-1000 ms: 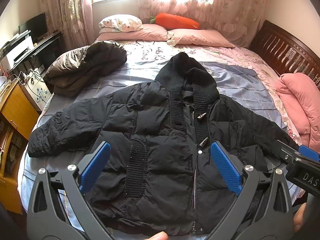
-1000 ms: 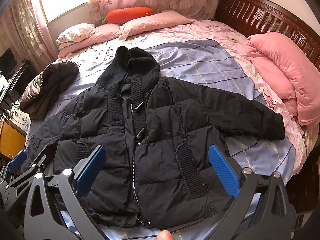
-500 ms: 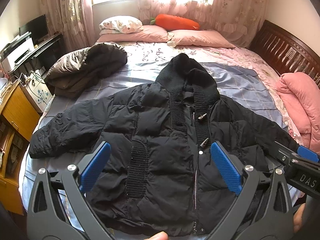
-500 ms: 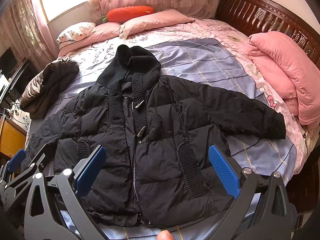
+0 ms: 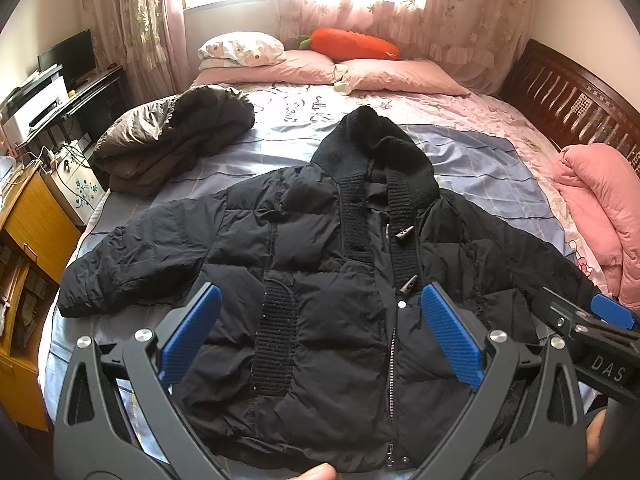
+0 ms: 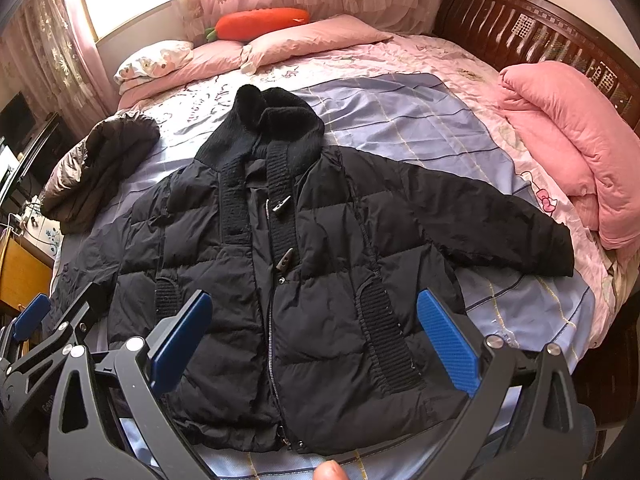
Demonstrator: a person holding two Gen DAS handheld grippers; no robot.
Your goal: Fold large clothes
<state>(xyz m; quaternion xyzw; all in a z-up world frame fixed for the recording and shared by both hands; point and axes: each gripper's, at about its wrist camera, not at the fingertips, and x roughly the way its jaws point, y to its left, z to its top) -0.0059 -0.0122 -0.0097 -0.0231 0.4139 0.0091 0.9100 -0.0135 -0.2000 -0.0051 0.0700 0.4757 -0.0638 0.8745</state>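
A: Where's the black hooded puffer jacket [image 5: 320, 280] right now?

B: Spread face up on the bed [image 5: 480, 168], on the lilac striped sheet, hood toward the pillows [image 5: 400, 74], hem at the near edge. Both sleeves lie out to the sides and the zipper is done up partway, with two toggles showing.

A: And the claws?

B: The left claw [image 5: 320, 334] hangs over the lower front with its jaws spread wide and nothing between them. The right claw [image 6: 312, 338] is the same: wide apart, empty, above the hem area. Neither touches the fabric.

A: Anything changed over the last second?

B: Very little. The jacket sits a touch lower in both views than it did a second ago, so the claws seem to have drifted slightly forward or up. The garment itself hasn't moved, with no crease or fold begun.

A: So for the task?

B: I'd judge folding hasn't started; this looks like lining up. A sleeve cuff seems a likely first grab.

A: What else is around?

B: A brown jacket [image 5: 168, 140] already bundled at the far left, a pink quilt [image 6: 568, 136] on the right, and a carrot plush [image 5: 352, 44] by the pillows.
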